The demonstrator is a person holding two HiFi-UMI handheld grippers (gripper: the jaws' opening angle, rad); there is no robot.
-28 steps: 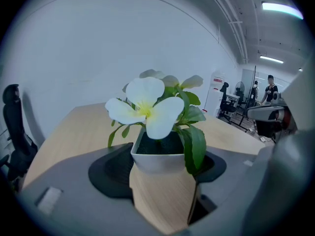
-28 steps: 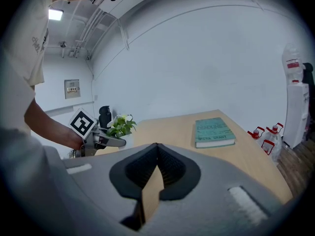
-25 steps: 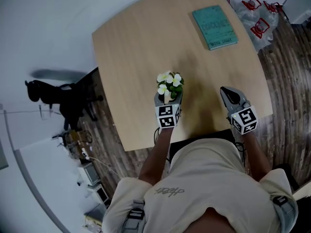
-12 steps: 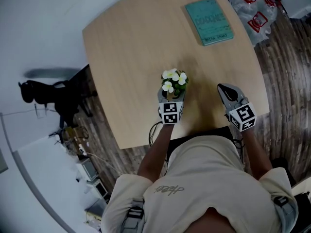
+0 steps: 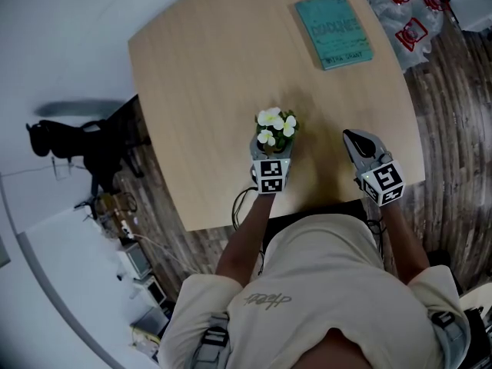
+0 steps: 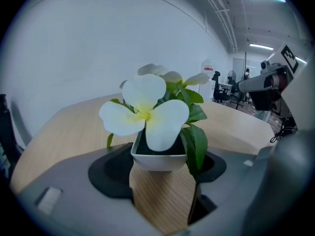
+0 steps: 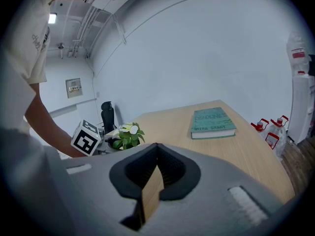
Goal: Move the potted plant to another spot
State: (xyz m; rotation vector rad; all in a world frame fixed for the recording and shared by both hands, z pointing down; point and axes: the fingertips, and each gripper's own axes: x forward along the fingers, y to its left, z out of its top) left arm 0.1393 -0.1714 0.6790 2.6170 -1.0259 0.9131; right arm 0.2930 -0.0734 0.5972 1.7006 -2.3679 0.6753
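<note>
The potted plant [image 5: 275,127], with white flowers and green leaves in a small white pot [image 6: 158,160], stands near the front middle of the round wooden table [image 5: 207,68]. My left gripper [image 5: 270,152] is shut on the pot, with one dark pad against each side of it. Its flowers [image 6: 145,113] fill the left gripper view. My right gripper [image 5: 354,138] is over the table's front right, shut and empty. The plant [image 7: 127,134] and the left gripper's marker cube [image 7: 86,137] appear to the left in the right gripper view [image 7: 156,149].
A teal book [image 5: 334,30] lies at the table's far right [image 7: 212,123]. Clear bags with red-handled items [image 5: 406,23] sit on the wooden floor beyond it. A black chair-like object [image 5: 73,141] and floor clutter [image 5: 127,244] are left of the table.
The left gripper and the plant have shifted slightly to the right, nearer the right gripper, which has barely moved. The head view has drifted a little.
</note>
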